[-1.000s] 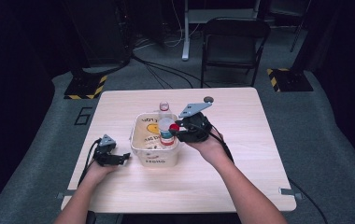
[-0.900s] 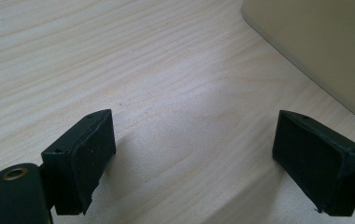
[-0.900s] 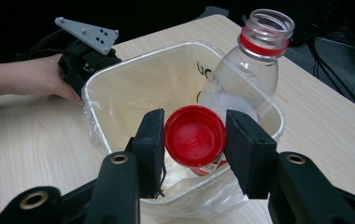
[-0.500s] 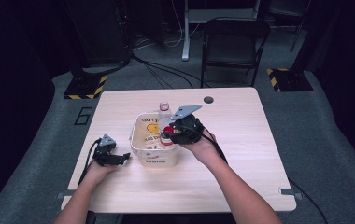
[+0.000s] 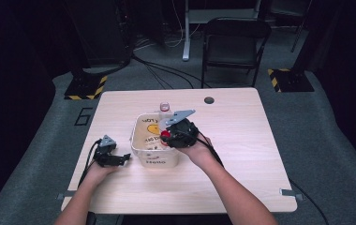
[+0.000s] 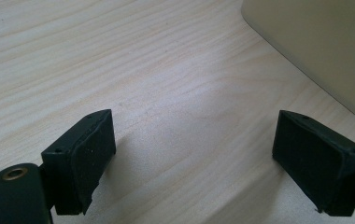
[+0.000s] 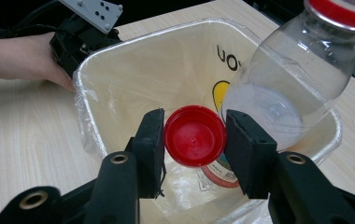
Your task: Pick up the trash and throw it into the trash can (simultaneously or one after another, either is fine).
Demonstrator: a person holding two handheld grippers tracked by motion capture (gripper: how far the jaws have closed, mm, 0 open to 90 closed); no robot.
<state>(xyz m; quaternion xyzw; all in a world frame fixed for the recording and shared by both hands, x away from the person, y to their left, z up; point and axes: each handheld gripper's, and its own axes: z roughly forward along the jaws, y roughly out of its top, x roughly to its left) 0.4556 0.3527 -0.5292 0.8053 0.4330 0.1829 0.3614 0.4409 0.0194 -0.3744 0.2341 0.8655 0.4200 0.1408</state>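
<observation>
Gripping a red-capped bottle [image 7: 195, 136] by its cap, the right tool [image 7: 194, 140] hangs directly above the bin [image 7: 91, 88].

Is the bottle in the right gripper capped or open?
Capped: a red cap sits on the bottle between the right gripper pads, above the bin.

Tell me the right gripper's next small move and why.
Probably open the fingers and let go. The right gripper grips a red-capped bottle by its cap, already down inside the bag-lined bin, beside another bottle. The left gripper rests open on the table.
</observation>
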